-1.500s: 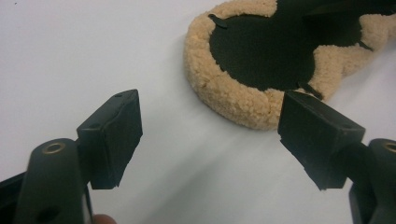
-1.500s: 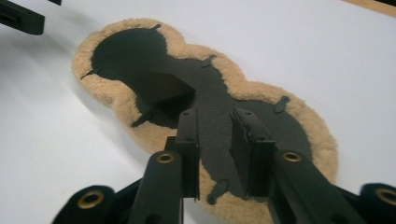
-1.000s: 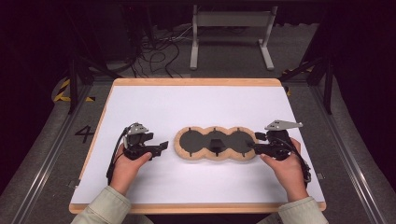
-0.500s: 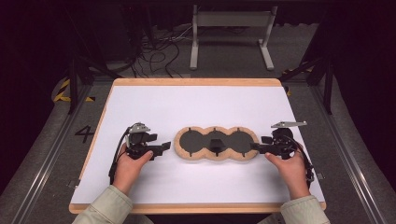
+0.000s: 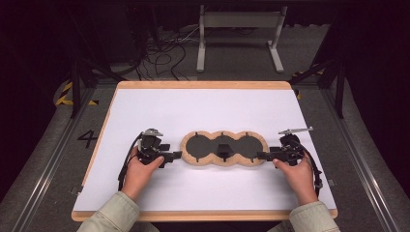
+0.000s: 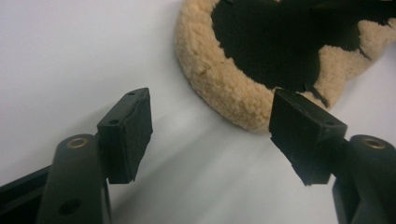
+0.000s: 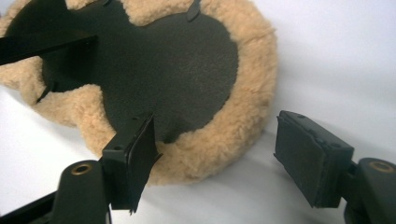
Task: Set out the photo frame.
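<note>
Pale green sleeves [image 5: 113, 217] — black gripper [image 5: 177, 155] each hand, brass-ringed screw holes, trailing black cable [image 5: 124, 169].

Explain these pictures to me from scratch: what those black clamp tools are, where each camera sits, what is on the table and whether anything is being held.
A person sits at a white table and holds a hand-operated two-jaw clamp in each hand: the left gripper and the right gripper. The high view looks down from above the person's side. The other two views come from small cameras riding on each gripper, looking along its black jaws. On the table lies a tan fleecy pad shaped like three joined circles, with a dark inner surface. Each gripper points at one end of it. Both stand open; the right gripper's jaws have just been opening, with the pad's fleecy edge between them. Nothing is held.
</note>
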`<state>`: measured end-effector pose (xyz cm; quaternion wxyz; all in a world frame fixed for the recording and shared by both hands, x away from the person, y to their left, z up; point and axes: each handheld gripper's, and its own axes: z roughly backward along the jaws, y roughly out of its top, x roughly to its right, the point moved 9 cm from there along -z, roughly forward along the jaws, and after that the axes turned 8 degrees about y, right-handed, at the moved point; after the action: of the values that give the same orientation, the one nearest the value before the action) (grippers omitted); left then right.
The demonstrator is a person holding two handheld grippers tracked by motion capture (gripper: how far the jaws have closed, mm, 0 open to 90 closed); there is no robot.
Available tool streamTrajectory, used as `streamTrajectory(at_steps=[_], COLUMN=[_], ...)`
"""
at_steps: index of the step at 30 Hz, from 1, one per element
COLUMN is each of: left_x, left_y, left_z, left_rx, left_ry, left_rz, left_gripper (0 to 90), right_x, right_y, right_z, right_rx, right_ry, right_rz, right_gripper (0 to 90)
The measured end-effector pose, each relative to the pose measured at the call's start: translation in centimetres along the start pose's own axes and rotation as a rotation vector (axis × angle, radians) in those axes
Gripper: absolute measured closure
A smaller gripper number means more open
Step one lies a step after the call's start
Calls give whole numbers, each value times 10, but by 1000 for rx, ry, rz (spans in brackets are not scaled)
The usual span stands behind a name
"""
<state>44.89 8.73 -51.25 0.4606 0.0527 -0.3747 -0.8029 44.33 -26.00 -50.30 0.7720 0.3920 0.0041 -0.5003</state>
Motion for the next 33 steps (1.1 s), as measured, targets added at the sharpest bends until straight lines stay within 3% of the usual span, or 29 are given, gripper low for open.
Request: streamTrajectory(at_steps=[6,11,13,15,17,33], left_x=[5,13,17,18,24,26], left_y=[2,2,3,4,4,5], left_z=[-6,-14,-16,-17,-19,-20], left_rx=[-8,-26,-20,-23,-24,-55], left_ry=[-28,-48,-61,-64,-84,-38], left_rz=[21,3,15,-4,-2,40], left_gripper=[263,242,244,251,304,314], right_x=[-3,-6,-8,-8,-9,-13], right_y=[-1,-1,-1,-1,-1,-4], right_z=[-6,-8,-9,-10,-10,-15], right_rx=[-18,-22,-28,-29,-29,-38], right_ry=[28,44,45,40,43,24], right_rz=[-11,-6,4,8,10,42], right_gripper=[229,210,195,191,183,98])
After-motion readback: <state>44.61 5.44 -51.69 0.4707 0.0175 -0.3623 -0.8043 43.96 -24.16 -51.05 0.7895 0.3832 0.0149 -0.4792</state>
